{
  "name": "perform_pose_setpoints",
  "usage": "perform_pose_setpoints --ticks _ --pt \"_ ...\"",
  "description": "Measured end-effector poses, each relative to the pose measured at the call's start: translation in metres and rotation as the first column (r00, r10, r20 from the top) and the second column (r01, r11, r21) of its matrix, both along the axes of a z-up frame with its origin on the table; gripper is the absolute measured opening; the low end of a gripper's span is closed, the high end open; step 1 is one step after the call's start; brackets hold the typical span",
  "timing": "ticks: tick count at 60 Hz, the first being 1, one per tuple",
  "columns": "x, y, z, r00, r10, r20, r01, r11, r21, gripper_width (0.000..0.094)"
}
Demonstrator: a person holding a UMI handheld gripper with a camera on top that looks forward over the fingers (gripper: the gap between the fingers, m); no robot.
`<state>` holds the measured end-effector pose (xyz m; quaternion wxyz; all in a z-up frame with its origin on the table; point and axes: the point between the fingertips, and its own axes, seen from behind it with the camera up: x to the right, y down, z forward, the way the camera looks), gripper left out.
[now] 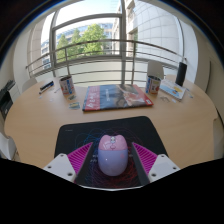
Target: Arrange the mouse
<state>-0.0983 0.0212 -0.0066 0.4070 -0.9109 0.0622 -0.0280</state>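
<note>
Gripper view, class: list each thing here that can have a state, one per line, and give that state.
Hand-held gripper: open, a finger at either side of the mouse.
Pink mouse: resting upright on the mouse pad, between the fingers.
Black mouse pad: lying flat on the table.
Magazine: lying flat, closed, beyond the pad.
Round wooden table: bearing all of these.

Pink mouse (112,155) on black mat (85,135), tan table (40,115).

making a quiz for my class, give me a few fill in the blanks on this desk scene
1. The mouse lies on a ____ mouse mat.
2. The mouse stands ____ the gripper fingers.
3. The mouse's colour is ____.
4. Beyond the mat lies an open ____.

Answers: black; between; pink; magazine
</note>
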Motion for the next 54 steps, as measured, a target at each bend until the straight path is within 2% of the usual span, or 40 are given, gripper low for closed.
perform_pose_setpoints --ticks 1,2,4,8,30,44,54 --pt "-0.001 -0.001 0.003 1.0 0.003 0.005 -0.003 1.0 0.003 0.0835" --pt "-0.003 -0.002 0.007 1.0 0.007 0.009 -0.008 1.0 0.007 0.0854" --pt "-0.004 -0.005 0.016 1.0 0.01 0.018 -0.011 1.0 0.016 0.082" --pt "-0.008 -0.017 0.04 0.999 0.01 0.035 -0.011 1.0 0.028 0.0856" --pt "-0.041 -0.13 0.148 0.995 -0.004 0.099 -0.008 0.993 0.118 0.0843" --pt "-0.06 -0.212 0.179 0.993 -0.015 0.119 -0.003 0.988 0.155 0.084" --pt "-0.07 -0.247 0.183 0.995 -0.015 0.103 -0.001 0.989 0.15 0.0842"
